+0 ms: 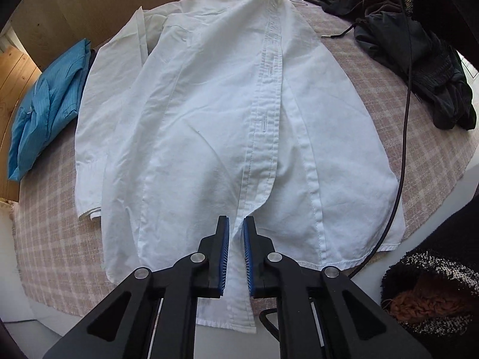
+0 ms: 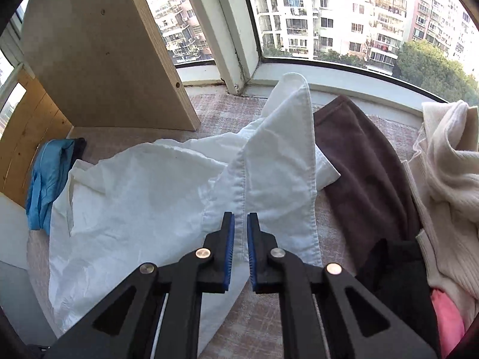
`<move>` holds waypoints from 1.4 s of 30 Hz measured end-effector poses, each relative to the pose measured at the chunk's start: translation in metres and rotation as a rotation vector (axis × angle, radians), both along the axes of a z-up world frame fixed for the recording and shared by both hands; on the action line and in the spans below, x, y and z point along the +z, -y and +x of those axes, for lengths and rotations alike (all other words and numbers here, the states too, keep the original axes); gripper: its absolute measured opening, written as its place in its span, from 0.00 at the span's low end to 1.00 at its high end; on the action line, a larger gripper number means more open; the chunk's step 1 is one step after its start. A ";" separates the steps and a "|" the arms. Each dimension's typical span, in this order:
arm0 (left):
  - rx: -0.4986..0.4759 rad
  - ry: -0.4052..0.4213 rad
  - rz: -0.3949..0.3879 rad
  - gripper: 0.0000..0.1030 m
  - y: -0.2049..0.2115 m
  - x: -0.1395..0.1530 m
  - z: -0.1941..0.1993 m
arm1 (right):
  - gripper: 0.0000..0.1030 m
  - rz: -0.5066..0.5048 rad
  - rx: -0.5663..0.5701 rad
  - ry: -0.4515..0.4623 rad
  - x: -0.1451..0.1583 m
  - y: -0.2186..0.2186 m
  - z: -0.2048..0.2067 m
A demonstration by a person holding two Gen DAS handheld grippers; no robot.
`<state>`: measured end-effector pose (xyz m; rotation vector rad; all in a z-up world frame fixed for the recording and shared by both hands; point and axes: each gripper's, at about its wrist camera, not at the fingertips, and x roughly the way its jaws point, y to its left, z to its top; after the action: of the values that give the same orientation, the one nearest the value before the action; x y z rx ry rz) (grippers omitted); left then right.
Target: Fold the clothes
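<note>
The white shirt lies spread, front up, across the middle of the checked table, hem at the near edge. The left gripper pinches the hem at the button placket; the right gripper pinches the raised collar. A folded blue garment lies at the table's left edge, dark clothes at its right.

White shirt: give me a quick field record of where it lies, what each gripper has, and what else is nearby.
garment: white shirt, spread front up on the checked cloth, placket running down the middle
left gripper: closed on the placket at the hem end
right gripper: closed on the placket at the collar end, collar lifted
left of shirt: folded blue garment
right of shirt: dark clothes, brown towel, cream knit
fold status: not yet started
</note>
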<state>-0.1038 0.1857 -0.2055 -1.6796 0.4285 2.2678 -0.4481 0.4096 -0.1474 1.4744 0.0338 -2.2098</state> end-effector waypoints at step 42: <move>0.023 0.015 0.025 0.17 0.057 0.030 0.028 | 0.49 0.004 0.012 0.051 -0.037 -0.021 -0.045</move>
<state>-0.0755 0.1289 -0.1751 -1.6961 0.3776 2.2660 -0.4930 0.4307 -0.1843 1.5283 0.0300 -2.1632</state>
